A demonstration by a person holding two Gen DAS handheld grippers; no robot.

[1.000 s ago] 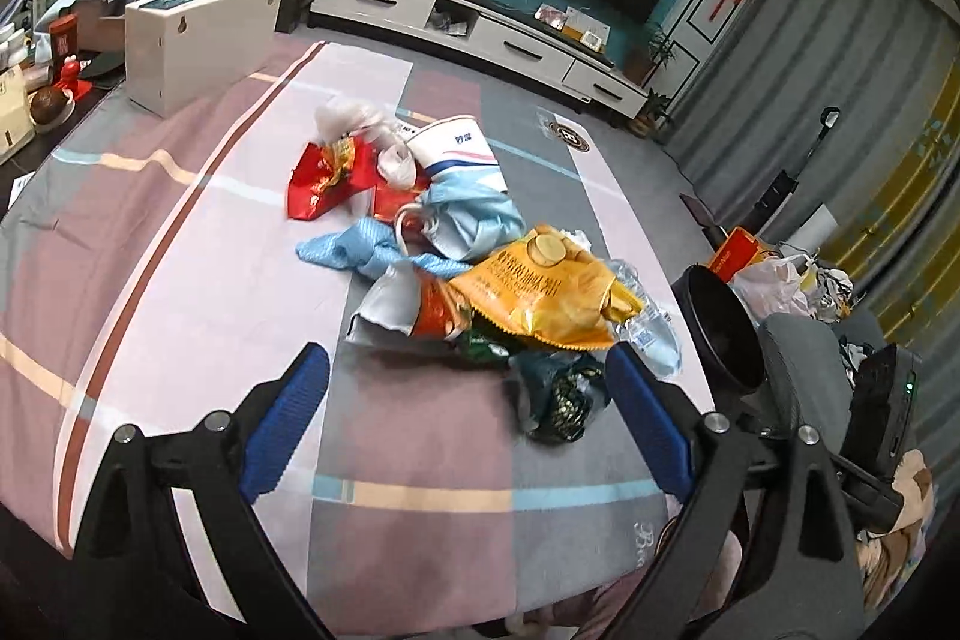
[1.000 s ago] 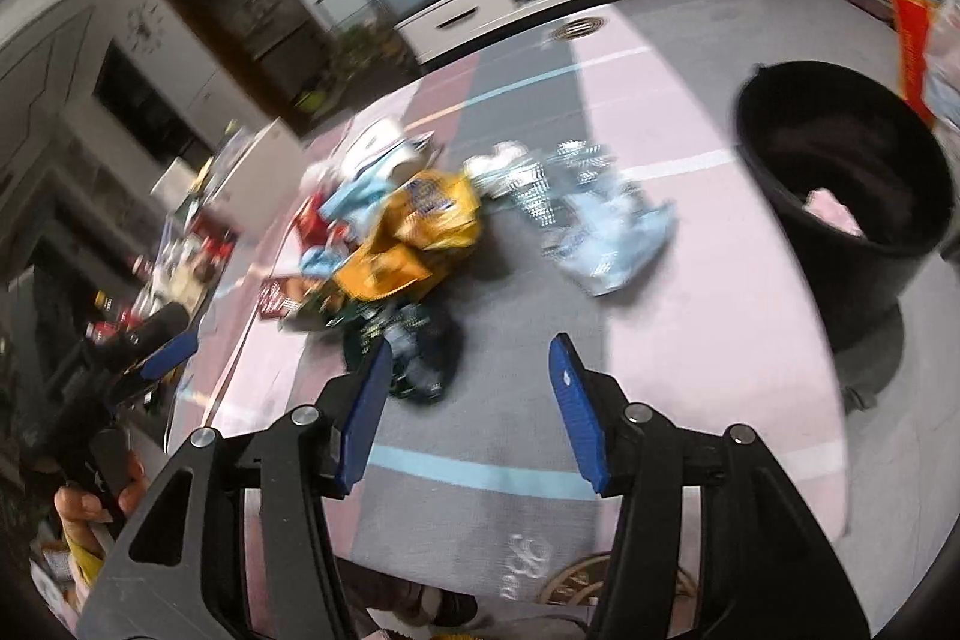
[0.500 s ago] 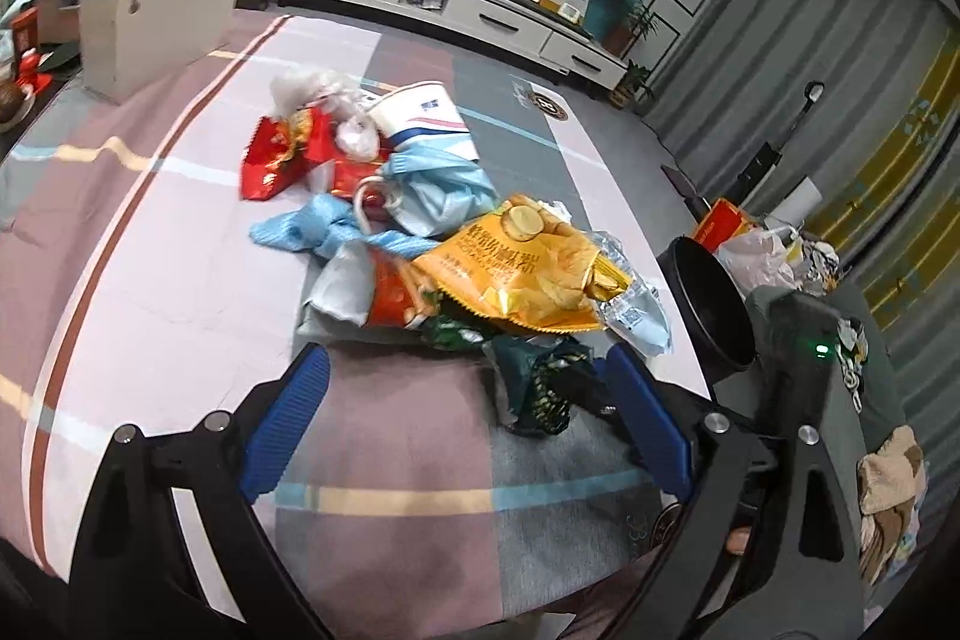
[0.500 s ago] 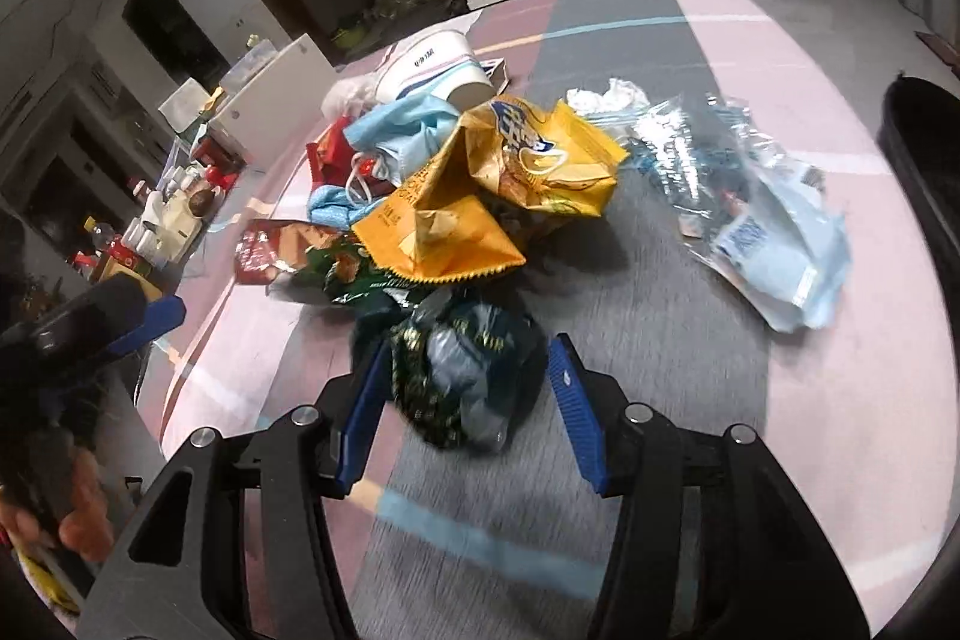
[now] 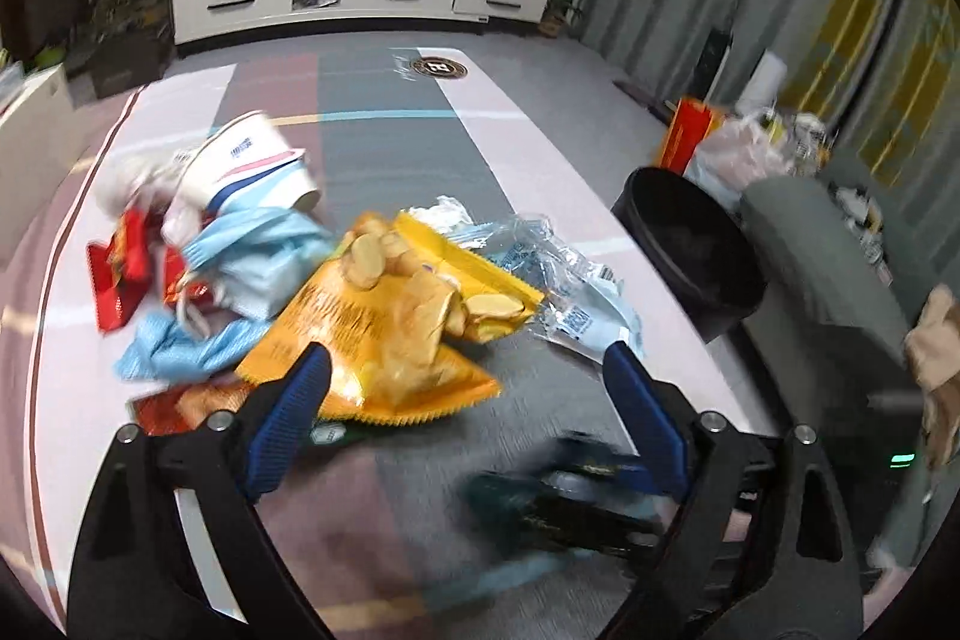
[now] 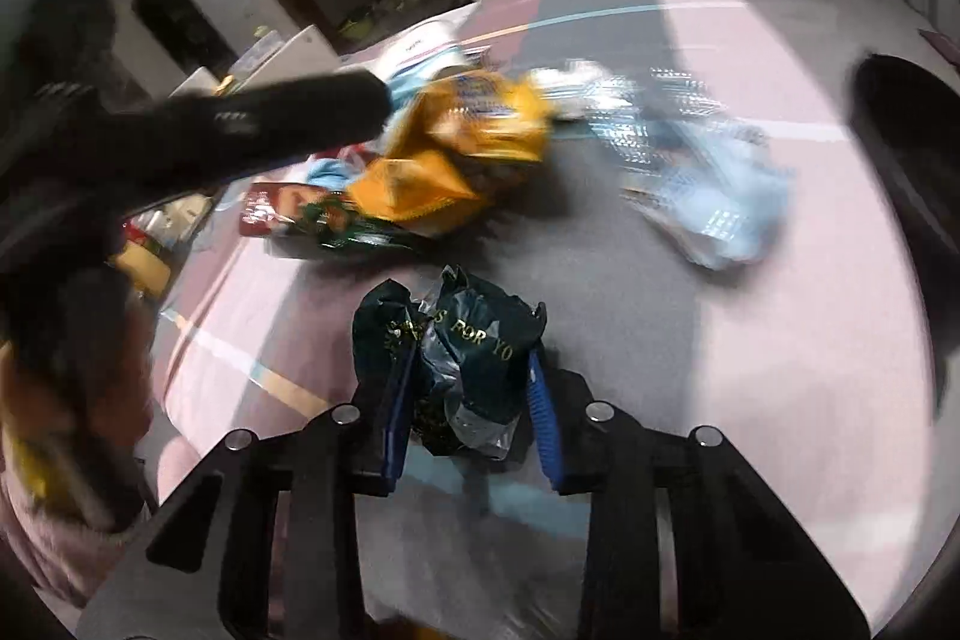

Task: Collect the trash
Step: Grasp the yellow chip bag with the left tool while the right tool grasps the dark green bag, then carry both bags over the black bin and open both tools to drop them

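Table point(image 5: 384, 148): we see a wide cloth of pink and grey bands; its far half and right edge lie bare, leaving room around the litter heap.
Bin point(image 5: 690, 244): a black bin stands just past the table's right edge; we cannot make out its contents.
Cup point(image 5: 252, 166): a white paper cup lies on its side at the heap's far end; its print is too small to read.
Yellow bag point(image 5: 396, 328): a chip bag lies open in the middle of the heap; its lettering is blurred.
Clear wrapper point(image 5: 564, 280): crumpled, between the yellow bag and the bin.
Dark bag point(image 6: 468, 358): green, with gold letters "FOR YO", at the near edge.
Right tongs point(image 6: 471, 400): we find them narrowed, having just been closing, pads pressing the dark bag.
Left tongs point(image 5: 462, 388): wide, nothing between the pads, over the yellow bag's near corner.
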